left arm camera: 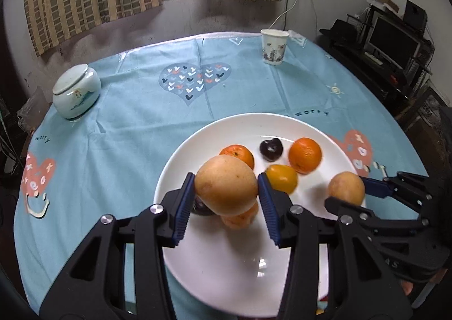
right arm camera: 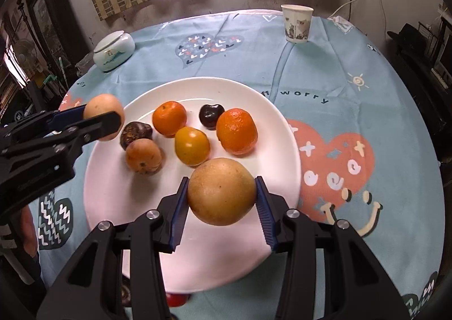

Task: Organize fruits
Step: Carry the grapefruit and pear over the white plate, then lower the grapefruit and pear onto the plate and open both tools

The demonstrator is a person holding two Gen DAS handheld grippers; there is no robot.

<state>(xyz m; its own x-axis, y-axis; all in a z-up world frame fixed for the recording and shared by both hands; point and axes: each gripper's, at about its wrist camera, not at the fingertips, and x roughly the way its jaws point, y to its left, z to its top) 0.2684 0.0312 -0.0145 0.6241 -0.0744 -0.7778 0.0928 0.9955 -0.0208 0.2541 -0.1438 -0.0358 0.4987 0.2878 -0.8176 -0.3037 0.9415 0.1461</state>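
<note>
A white plate (left arm camera: 220,269) (right arm camera: 118,201) lies on the blue tablecloth. On it are two oranges (right arm camera: 169,118) (right arm camera: 236,131), a yellow fruit (right arm camera: 192,145), a small orange fruit (right arm camera: 143,156), a dark cherry-like fruit (right arm camera: 211,116) and a brown wrinkled fruit (right arm camera: 135,132). My left gripper (left arm camera: 226,191) is shut on a tan round fruit (left arm camera: 226,184) above the plate's left part. My right gripper (right arm camera: 221,193) is shut on a second tan round fruit (right arm camera: 221,191) above the plate's near right part. Each gripper also shows in the other view (right arm camera: 99,119) (left arm camera: 364,188).
A white lidded ceramic jar (left arm camera: 76,91) (right arm camera: 113,50) stands at the table's far left. A paper cup (left arm camera: 274,47) (right arm camera: 296,23) stands at the far right. More small fruits (right arm camera: 176,298) lie near the plate's front edge. Shelves with electronics (left arm camera: 395,46) stand to the right.
</note>
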